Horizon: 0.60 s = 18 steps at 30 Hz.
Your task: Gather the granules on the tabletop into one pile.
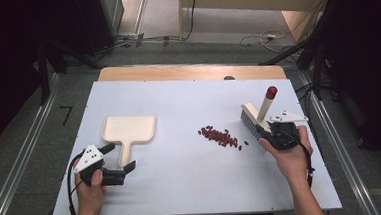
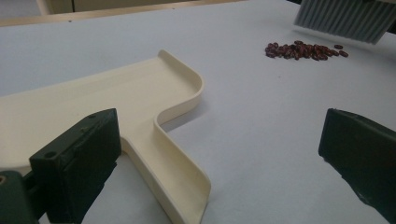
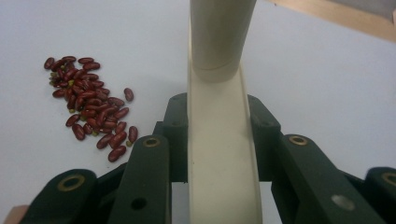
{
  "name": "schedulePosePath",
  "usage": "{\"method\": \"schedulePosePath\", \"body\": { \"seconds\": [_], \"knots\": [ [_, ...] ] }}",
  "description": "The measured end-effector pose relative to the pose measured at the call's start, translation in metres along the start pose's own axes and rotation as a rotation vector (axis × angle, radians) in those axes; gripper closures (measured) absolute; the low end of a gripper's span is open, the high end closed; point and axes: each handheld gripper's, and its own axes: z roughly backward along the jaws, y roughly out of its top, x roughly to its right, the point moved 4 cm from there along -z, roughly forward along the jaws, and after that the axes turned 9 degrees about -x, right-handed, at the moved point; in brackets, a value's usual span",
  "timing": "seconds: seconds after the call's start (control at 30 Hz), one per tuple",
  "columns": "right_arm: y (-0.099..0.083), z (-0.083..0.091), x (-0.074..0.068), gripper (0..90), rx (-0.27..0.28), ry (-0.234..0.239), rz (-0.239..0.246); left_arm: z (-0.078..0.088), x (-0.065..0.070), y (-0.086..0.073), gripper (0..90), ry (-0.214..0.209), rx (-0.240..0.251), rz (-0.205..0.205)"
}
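Brush point(image 1: 255, 114): it is being gripped by the right tongs point(image 1: 269, 129), whose jaws are pressing on both sides of its cream body point(image 3: 219, 154), at about 3 o'clock on the white worktop point(image 1: 193, 182). Its red-capped handle point(image 1: 268, 98) is pointing up toward 1 o'clock, and its bristles point(image 2: 343, 18) are facing the beans. The red beans point(image 1: 220, 136) are lying in a loose cluster just right of the worktop's centre, near the bristles but apart from them. The cream dustpan point(image 1: 129, 131) is lying flat at about 9 o'clock, its handle point(image 2: 170, 172) pointing toward 6 o'clock. The left tongs point(image 1: 124, 167) are standing released, jaws wide apart, with the dustpan's handle lying between them and no pad pressing on it.
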Motion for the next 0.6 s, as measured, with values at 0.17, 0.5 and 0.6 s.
{"method": "schedulePosePath", "body": {
  "seconds": [0.17,0.5,0.6],
  "knots": [
    [-0.003,-0.008,-0.019,65.4,-0.002,-0.024,-0.021,0.0,0.0,0.0,0.0,-0.001,-0.001,0.0],
    [0.013,-0.02,-0.061,65.4,0.009,-0.005,-0.024,0.0,0.0,0.0,0.0,-0.002,0.0,-0.003],
    [0.019,-0.023,-0.068,65.4,0.011,0.015,-0.013,0.0,0.0,0.0,0.0,-0.003,0.0,-0.002]
  ]
}}
